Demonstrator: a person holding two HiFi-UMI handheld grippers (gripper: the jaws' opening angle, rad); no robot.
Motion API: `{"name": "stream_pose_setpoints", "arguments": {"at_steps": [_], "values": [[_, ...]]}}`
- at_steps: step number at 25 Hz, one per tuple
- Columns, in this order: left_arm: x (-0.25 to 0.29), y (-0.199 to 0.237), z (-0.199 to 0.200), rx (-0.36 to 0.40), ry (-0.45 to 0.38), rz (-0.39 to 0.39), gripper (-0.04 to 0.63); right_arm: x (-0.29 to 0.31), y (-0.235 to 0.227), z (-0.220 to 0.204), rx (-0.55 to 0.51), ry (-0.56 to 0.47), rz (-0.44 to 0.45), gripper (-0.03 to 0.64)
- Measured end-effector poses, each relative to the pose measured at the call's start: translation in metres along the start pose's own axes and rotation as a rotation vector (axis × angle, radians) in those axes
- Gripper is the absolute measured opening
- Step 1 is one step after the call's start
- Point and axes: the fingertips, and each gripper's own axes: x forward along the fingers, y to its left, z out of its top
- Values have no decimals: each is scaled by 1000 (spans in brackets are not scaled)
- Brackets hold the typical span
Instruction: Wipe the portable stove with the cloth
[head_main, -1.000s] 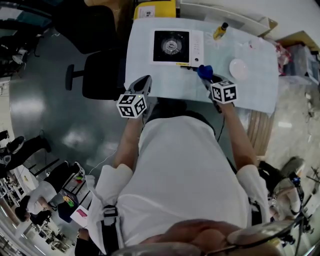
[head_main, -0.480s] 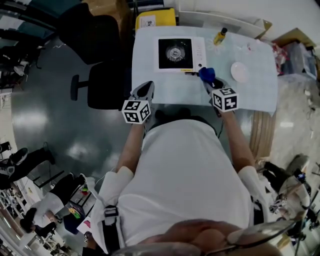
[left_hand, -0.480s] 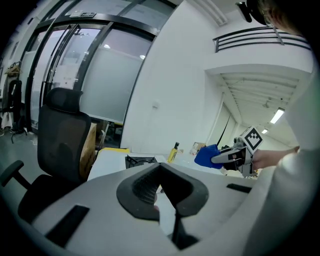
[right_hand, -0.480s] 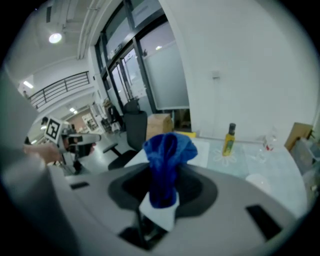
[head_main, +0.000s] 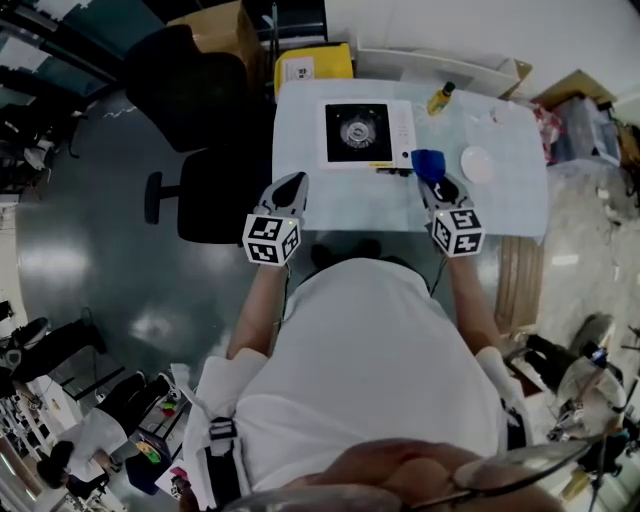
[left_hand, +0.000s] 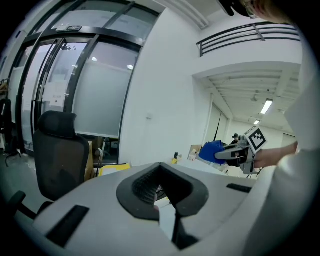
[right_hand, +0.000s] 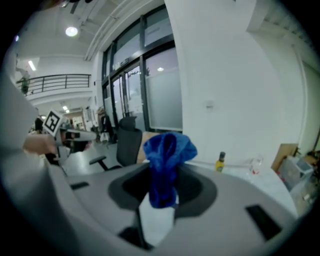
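The portable stove (head_main: 357, 132), white with a black top and a round burner, sits at the far middle of the pale table (head_main: 330, 195). My right gripper (head_main: 438, 182) is shut on a bunched blue cloth (head_main: 428, 163), held just off the stove's front right corner. In the right gripper view the cloth (right_hand: 167, 165) sticks up from between the jaws. From the left gripper view I see that cloth (left_hand: 210, 151) held in the air. My left gripper (head_main: 293, 183) hovers over the table's near left part, shut with nothing in it.
A small yellow bottle (head_main: 441, 98) stands behind the stove to the right, and a white plate (head_main: 477, 163) lies right of the cloth. Black office chairs (head_main: 205, 190) stand left of the table. A yellow box (head_main: 312, 66) sits behind the table.
The head view has drifted, so the table sits higher and smaller in the picture. The right gripper with the cloth has shifted slightly right of the stove's corner. The left gripper stays about where it was.
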Motion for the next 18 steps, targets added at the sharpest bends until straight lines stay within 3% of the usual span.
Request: {"name": "stream_pose_setpoints", "arguments": {"at_steps": [7,18], "values": [[-8,15,22,12,-40,12,31,-13,4,8,-31,-27,-31,129],[-4,4,14,-1,-29,-11,31,-21,0,16,7,-62,-35,129]]}}
